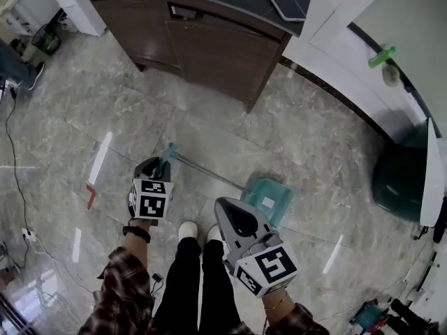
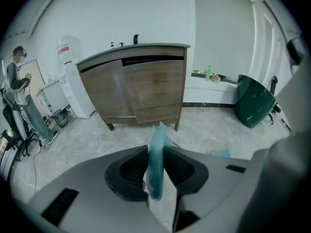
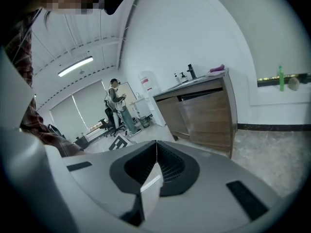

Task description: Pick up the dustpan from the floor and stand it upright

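A teal dustpan [image 1: 269, 199] rests with its pan on the marble floor, its thin metal shaft [image 1: 209, 175] slanting up and left to a teal handle [image 1: 166, 160]. My left gripper [image 1: 158, 169] is shut on that handle; in the left gripper view the teal handle [image 2: 157, 161] stands clamped between the dark jaws. My right gripper [image 1: 236, 223] hangs just left of the pan, above the floor, jaws closed together with nothing in them. In the right gripper view the right gripper [image 3: 156, 166] points up toward the room, and the dustpan is out of sight.
A brown wooden cabinet [image 1: 202, 44] with a dark top stands ahead. A dark green bin [image 1: 398, 180] sits at right by the white wall. The person's legs and white shoes [image 1: 188, 230] are between the grippers. Cables [image 1: 17, 187] lie at left. Another person [image 2: 17, 89] stands far left.
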A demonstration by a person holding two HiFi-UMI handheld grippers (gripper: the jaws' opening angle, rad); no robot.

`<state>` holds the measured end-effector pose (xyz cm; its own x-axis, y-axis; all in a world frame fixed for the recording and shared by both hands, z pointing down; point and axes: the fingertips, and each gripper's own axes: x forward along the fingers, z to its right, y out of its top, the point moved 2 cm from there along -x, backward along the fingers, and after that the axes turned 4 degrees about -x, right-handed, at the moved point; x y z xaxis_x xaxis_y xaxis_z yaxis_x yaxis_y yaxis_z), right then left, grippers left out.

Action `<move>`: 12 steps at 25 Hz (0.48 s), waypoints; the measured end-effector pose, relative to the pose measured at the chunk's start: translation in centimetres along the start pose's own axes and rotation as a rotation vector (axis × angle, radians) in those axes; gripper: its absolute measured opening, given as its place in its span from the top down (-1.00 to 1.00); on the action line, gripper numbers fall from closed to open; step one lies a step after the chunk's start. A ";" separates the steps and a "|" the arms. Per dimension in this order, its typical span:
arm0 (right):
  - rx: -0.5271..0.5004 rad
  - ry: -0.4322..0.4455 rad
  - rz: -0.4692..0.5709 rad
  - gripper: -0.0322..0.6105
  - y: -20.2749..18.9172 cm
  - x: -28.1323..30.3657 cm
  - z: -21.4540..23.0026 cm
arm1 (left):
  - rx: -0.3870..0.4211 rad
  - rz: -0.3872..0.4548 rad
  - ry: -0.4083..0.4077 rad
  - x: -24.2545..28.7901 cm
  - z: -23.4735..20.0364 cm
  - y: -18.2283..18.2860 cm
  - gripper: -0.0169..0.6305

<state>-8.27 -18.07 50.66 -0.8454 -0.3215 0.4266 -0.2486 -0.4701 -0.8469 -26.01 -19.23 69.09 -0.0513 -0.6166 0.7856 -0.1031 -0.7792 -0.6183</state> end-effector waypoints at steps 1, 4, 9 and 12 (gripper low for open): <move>0.007 -0.015 0.007 0.86 1.0 -0.8 0.2 | 0.020 0.000 -0.012 -0.8 0.9 1.0 0.65; 0.031 -0.061 0.025 0.86 3.1 -3.2 0.9 | 0.066 -0.006 -0.053 -3.0 4.2 3.4 0.65; 0.060 -0.145 0.039 0.86 4.6 -7.2 2.9 | 0.108 0.011 -0.133 -6.2 10.4 5.8 0.65; 0.069 -0.189 0.040 0.86 4.6 -9.6 4.2 | 0.103 0.038 -0.183 -7.5 13.9 7.1 0.65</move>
<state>0.70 -20.55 43.98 -0.7488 -0.4863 0.4503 -0.1777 -0.5072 -0.8433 -12.51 -21.76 58.48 0.1288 -0.6487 0.7501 -0.0020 -0.7565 -0.6539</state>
